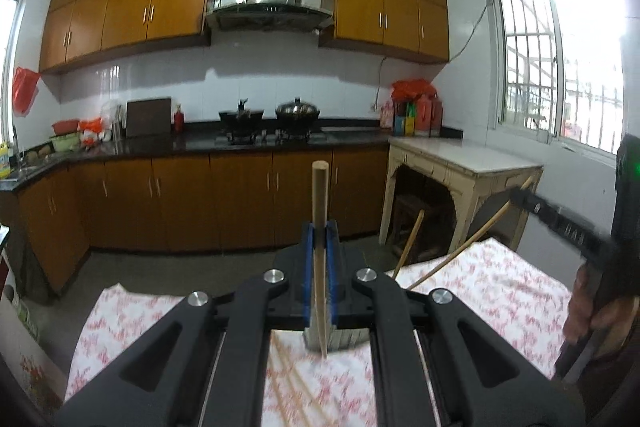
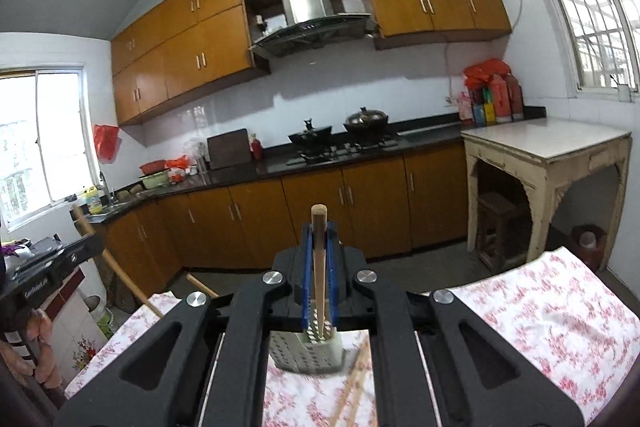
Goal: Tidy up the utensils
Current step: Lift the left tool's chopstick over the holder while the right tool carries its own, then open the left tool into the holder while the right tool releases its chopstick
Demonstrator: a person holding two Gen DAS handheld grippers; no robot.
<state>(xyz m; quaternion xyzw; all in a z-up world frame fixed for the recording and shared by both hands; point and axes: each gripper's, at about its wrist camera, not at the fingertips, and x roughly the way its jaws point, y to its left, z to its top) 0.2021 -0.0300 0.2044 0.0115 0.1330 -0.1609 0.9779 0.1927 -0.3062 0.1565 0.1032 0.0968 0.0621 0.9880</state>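
Observation:
My left gripper (image 1: 319, 227) is shut on a wooden chopstick (image 1: 320, 211) that stands upright between the blue pads; its tip points down over a grey perforated utensil holder (image 1: 344, 338) on the floral tablecloth (image 1: 500, 283). My right gripper (image 2: 319, 229) is shut on another wooden chopstick (image 2: 319, 243), its lower end over the same holder (image 2: 308, 351). More chopsticks lie on the cloth (image 1: 292, 383) and show in the right wrist view (image 2: 354, 383). The right gripper also shows at the right of the left wrist view (image 1: 520, 197), holding its chopstick (image 1: 472, 237).
The table stands in a kitchen with brown base cabinets (image 1: 240, 195), a hob with two pots (image 1: 296, 111), and a white side table (image 1: 464, 155) at the right. The other hand-held gripper (image 2: 48, 267) shows at the left in the right wrist view.

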